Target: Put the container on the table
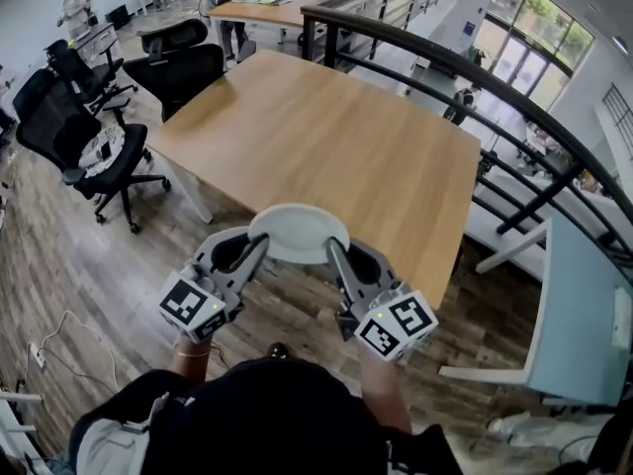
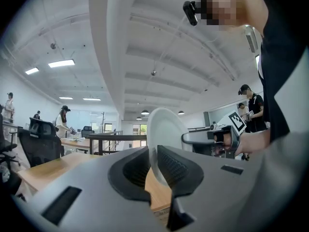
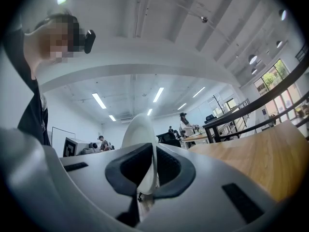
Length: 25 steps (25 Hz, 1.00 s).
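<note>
A round white container (image 1: 297,233), shallow like a plate, hangs level over the near edge of the wooden table (image 1: 336,137). My left gripper (image 1: 259,245) is shut on its left rim and my right gripper (image 1: 331,249) is shut on its right rim. In the left gripper view the container (image 2: 164,139) stands edge-on, pinched between the dark pads (image 2: 176,166). Likewise the right gripper view shows its thin white rim (image 3: 142,139) clamped between both pads (image 3: 166,168), with the tabletop (image 3: 260,158) to the right.
Black office chairs (image 1: 94,137) stand left of the table. A dark metal railing (image 1: 465,77) runs along the table's far and right side. A pale blue-grey panel (image 1: 584,315) stands at the right. Wooden floor (image 1: 89,275) lies below me.
</note>
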### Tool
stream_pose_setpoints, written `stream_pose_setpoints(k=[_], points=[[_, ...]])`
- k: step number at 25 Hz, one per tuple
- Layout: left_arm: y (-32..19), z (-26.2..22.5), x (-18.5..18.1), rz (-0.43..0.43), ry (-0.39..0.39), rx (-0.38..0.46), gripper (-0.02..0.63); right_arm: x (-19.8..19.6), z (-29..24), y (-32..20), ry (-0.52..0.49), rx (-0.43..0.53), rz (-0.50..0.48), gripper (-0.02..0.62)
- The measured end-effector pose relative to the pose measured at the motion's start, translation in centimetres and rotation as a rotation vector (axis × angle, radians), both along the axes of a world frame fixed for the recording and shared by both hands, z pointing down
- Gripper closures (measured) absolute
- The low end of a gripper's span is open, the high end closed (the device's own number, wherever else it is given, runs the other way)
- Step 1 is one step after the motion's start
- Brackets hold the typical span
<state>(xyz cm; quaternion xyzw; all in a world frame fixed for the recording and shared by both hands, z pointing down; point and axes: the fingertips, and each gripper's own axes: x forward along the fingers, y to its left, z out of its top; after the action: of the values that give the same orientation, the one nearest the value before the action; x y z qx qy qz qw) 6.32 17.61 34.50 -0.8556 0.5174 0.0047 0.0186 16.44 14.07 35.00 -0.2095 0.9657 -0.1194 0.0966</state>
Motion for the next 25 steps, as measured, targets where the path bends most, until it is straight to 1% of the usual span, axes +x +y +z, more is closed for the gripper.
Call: stream_pose_setpoints(k=[5,9,14,20,25], points=[[-1.9,0.5,-1.2,0.057,0.007,-0.015,0.552,-1.0,0.4,-1.3,0.015,-0.012,0.062,0.572],[-2.9,1.8,-2.3,0.086,0.005,-0.05,0.552,-1.7,0.7,-1.9,0.022,-0.019,0.102,0.572],[-3.6,1.6,-3.0,0.132,0.008,-0.03,0.552,-2.5,0.9,-2.3,0.029,-0.023,0.138,0.572],[-4.0,1.8,-4.2,0.162,0.01,-0.029,0.552,-3.6,1.0,-2.4,0.044,-0.031,0.167,0.572],[-4.3,2.5,-4.8,0.159,0.02,-0.041,0.552,-4.2,1.3,-2.5,0.058,-0.038,0.168,0.572]])
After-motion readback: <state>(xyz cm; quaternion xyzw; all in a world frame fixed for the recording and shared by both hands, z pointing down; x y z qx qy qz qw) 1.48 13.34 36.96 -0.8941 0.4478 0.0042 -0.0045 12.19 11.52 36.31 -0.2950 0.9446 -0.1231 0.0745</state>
